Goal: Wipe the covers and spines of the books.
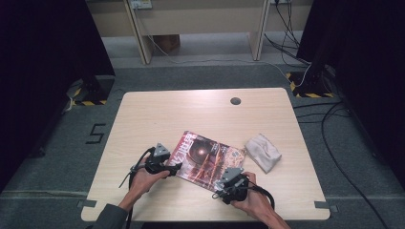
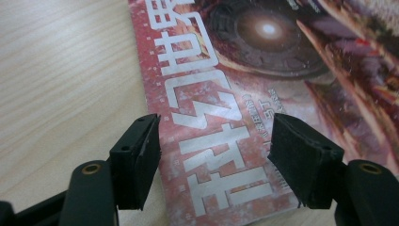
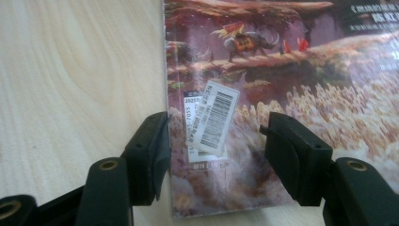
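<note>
The jaws of the left gripper (image 2: 214, 155) are held apart over the title corner of the magazine (image 1: 208, 157), one jaw at its outer edge and the other above the cover; nothing is clamped. The jaws of the right gripper (image 3: 214, 155) are likewise parted over the corner that bears the barcode sticker (image 3: 212, 121), with no pad seen pressing, though contact of the edge-side jaw cannot be ruled out from this angle. The work is judged to be at its start: both grippers are placed at the magazine's near corners, but no grip is made and the magazine is neither lifted nor opened. The magazine lies flat and closed on the tabletop (image 1: 157, 112), its glossy reddish cover printed with large white characters and a glowing round eye. A crumpled pale cloth (image 1: 262, 151) lies just beside the magazine's far corner.
</note>
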`<state>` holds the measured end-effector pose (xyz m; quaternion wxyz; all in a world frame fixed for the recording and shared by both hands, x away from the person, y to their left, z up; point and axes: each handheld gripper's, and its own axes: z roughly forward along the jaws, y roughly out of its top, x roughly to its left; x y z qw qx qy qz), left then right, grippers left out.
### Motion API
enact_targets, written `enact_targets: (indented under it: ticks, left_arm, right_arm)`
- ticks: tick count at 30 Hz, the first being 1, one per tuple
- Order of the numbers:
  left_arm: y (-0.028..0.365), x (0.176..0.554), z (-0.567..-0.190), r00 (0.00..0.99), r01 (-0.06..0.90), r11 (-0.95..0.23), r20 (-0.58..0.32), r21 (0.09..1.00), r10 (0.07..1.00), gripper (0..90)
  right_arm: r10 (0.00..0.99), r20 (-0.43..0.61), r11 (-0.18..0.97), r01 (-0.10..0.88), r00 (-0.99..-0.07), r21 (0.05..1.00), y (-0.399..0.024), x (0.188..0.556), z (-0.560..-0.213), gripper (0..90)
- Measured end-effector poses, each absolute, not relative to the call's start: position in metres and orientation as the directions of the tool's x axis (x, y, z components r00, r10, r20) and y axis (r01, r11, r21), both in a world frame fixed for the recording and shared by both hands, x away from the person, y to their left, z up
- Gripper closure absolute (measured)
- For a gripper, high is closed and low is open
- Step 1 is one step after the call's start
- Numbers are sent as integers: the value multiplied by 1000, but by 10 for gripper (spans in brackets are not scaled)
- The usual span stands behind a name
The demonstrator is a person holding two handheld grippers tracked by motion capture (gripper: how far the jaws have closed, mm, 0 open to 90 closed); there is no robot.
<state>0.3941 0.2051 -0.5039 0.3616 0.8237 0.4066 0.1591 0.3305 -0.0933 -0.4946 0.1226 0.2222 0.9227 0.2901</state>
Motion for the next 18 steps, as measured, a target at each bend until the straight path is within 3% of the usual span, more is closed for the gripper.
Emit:
enact_targets:
  ticks: [7, 18]
  left_arm:
    - [203, 388, -504, 621, 552, -435, -2, 711, 784, 327]
    - [190, 342, -502, 642, 561, -455, -17, 692, 766, 307]
  right_arm:
    - [518, -53, 673, 369, -854, 641, -111, 344, -484, 414]
    - [644, -11, 578, 477, -765, 663, -125, 421, -477, 373]
